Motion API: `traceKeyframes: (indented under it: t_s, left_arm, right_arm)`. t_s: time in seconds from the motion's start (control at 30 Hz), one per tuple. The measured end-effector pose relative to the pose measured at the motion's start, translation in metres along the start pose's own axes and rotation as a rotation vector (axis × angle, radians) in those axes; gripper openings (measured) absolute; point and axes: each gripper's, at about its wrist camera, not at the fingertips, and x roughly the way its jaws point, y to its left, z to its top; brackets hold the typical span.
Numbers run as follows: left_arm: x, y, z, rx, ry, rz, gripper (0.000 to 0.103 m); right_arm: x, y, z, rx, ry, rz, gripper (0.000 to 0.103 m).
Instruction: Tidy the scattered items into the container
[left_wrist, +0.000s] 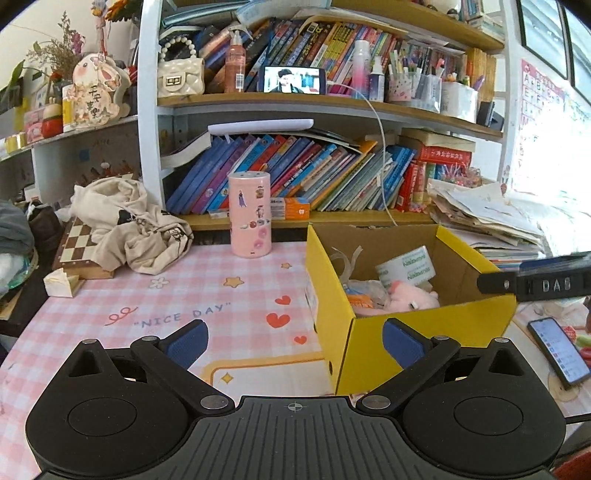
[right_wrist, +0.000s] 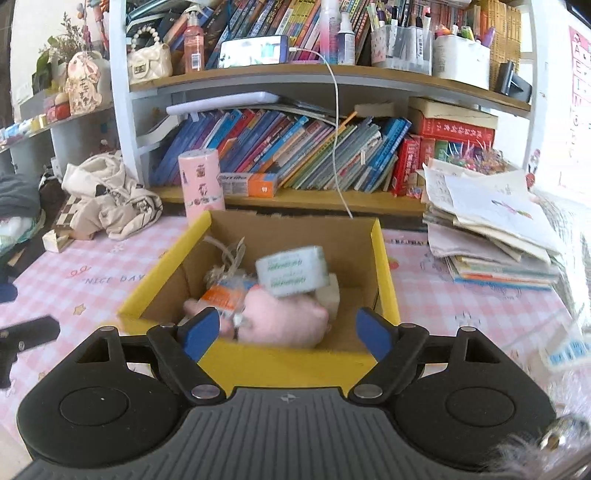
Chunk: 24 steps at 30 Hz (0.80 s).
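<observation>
The yellow cardboard box (right_wrist: 258, 360) stands open-topped on the pink checked tablecloth (left_wrist: 110, 295), and everything else is placed here by reference to it. Inside lie a pink plush toy (right_wrist: 280, 317) against the near wall, a white-and-green packet (right_wrist: 291, 271) resting tilted on top of the plush, an orange-and-white packet (right_wrist: 221, 295) to the plush's left, and some crumpled clear wrapping (right_wrist: 229, 258) towards the far left corner. The white-and-green packet is blurred in the right wrist view, so its print cannot be read there (the left wrist view shows it sharper, leaning against the far inner wall (left_wrist: 406, 264)).

The right gripper (right_wrist: 286, 330) hangs over the near edge of the box with its jaws standing wide; its blue pads (right_wrist: 201, 330) hold nothing, and the plush shows in the gap between them without being touched. The left gripper (left_wrist: 293, 343) sits beside the box's left near corner, also spread wide and empty, one pad (left_wrist: 400, 341) in front of the yellow wall, the other over the tablecloth.

Behind the box's left far corner stands an upright pink cylinder (left_wrist: 250, 214) covered in stickers. Further left of the box a cream cloth (left_wrist: 129, 225) lies heaped on a chessboard (left_wrist: 75, 243). To the right of the box is a leaning pile of papers and books (right_wrist: 491, 236), and near its right front corner a phone (left_wrist: 559, 349) lies face up. Behind the box runs a bookshelf (right_wrist: 288, 199) packed with slanting books.
</observation>
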Motion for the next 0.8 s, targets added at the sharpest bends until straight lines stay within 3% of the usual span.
traceKeyframes:
  t_s: [0.53,0.8]
  left_arm:
    - [-0.029,0.019,-0.029,-0.006,0.036,-0.034,0.102]
    - [-0.038,0.026,-0.039,-0.005,0.057,-0.033,0.102]
  right_arm:
    - [-0.034,0.051,-0.056,-0.023,0.081,-0.029,0.084]
    - [-0.039,0.068,-0.071,-0.016,0.113,-0.014,0.093]
